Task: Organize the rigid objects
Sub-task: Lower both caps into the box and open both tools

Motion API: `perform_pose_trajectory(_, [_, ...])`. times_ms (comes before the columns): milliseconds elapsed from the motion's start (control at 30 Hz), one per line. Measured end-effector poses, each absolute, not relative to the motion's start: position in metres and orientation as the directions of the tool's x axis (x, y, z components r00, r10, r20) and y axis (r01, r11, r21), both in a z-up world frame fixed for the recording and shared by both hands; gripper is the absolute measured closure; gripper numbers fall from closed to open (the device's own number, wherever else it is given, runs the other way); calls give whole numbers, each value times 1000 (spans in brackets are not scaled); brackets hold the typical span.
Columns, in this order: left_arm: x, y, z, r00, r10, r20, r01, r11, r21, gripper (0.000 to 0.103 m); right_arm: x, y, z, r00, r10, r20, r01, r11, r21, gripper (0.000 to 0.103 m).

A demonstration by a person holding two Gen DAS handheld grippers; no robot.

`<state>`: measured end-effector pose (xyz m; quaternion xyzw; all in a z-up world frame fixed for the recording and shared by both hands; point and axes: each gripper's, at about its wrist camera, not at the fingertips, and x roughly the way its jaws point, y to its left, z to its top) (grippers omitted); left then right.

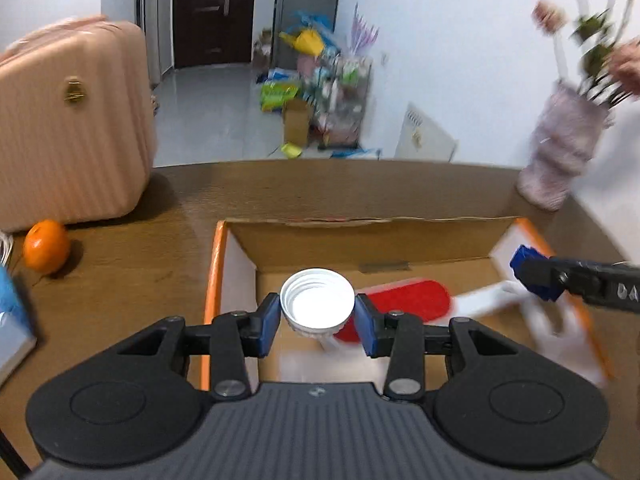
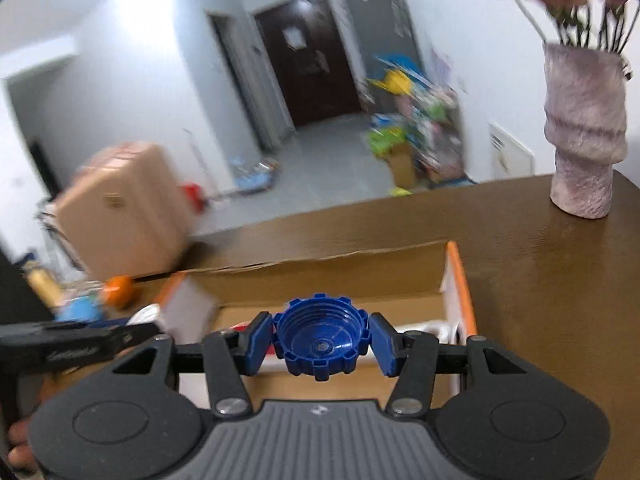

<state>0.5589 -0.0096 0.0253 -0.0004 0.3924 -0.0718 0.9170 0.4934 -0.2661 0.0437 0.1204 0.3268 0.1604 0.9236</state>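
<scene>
My left gripper [image 1: 317,322] is shut on a white screw cap [image 1: 317,303], its open side facing the camera, held over the open cardboard box [image 1: 360,240] with orange edges. Inside the box lie a red oval object [image 1: 404,302] and white pieces [image 1: 488,298]. My right gripper [image 2: 320,340] is shut on a blue ribbed screw cap [image 2: 320,336], open side facing the camera, above the same box [image 2: 320,276]. The right gripper's blue tip [image 1: 534,272] shows at the right of the left wrist view, over the box's right side.
The box sits on a brown wooden table [image 1: 168,264]. A pink suitcase [image 1: 68,128] and an orange [image 1: 46,246] stand at the left. A lilac vase with flowers [image 2: 584,132] stands at the back right corner. Floor clutter lies beyond the table.
</scene>
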Motion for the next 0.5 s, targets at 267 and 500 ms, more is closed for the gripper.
perform_pose_trajectory(267, [630, -24, -20, 601, -15, -799, 160, 982, 102, 62, 632, -242, -12, 618, 248, -746, -135, 968, 210, 51])
perform_pose_trajectory(500, [632, -24, -21, 601, -6, -799, 171, 978, 121, 53, 660, -224, -37, 565, 237, -790, -141, 971, 190, 43])
